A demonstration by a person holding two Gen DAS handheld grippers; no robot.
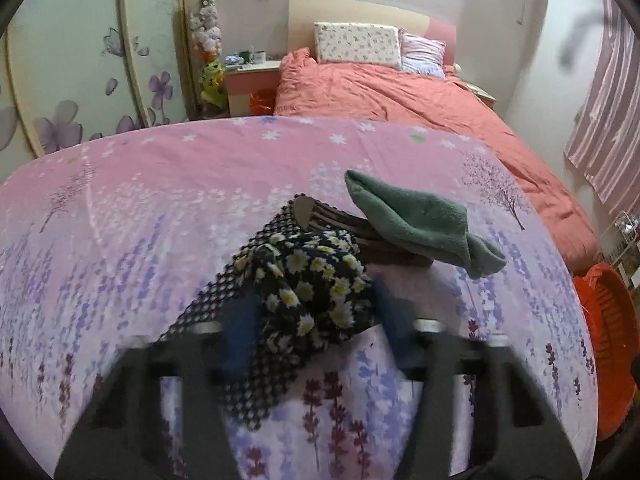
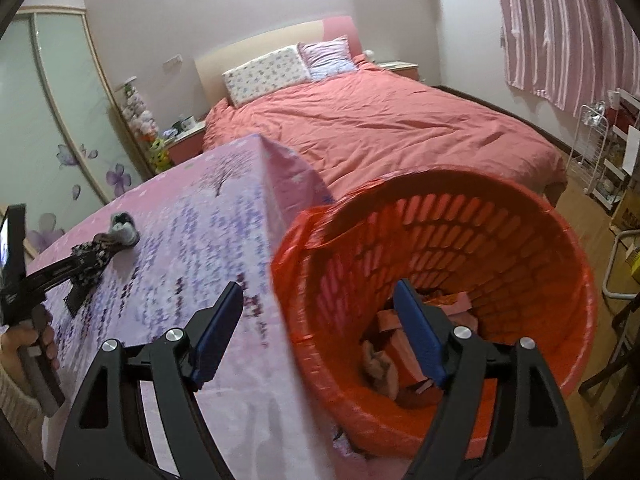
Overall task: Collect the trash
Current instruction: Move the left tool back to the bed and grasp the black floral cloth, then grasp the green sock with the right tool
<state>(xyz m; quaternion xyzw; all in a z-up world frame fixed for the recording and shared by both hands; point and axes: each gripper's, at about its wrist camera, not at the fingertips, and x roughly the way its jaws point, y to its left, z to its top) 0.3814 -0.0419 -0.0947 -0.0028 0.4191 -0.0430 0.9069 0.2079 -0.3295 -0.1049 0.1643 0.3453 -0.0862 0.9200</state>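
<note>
In the left wrist view my left gripper [image 1: 312, 316] is open, its blurred blue pads either side of a black daisy-print cloth [image 1: 308, 280] lying on the pink floral tablecloth [image 1: 160, 200]. Behind the cloth lie a brown ribbed item with a cardboard tag [image 1: 340, 228] and a green sock [image 1: 420, 220]. In the right wrist view my right gripper [image 2: 320, 300] is open and empty, held above the table edge and the orange basket [image 2: 500, 248], which holds pieces of trash [image 2: 400, 344]. The left gripper [image 2: 80, 264] shows there at the cloth.
The orange basket [image 1: 604, 344] stands on the floor off the table's right edge. A bed with a coral duvet [image 2: 380, 128] lies behind. A wardrobe with flower decals [image 1: 80, 80] stands on the left. A wire rack [image 2: 600, 160] and chair stand on the right.
</note>
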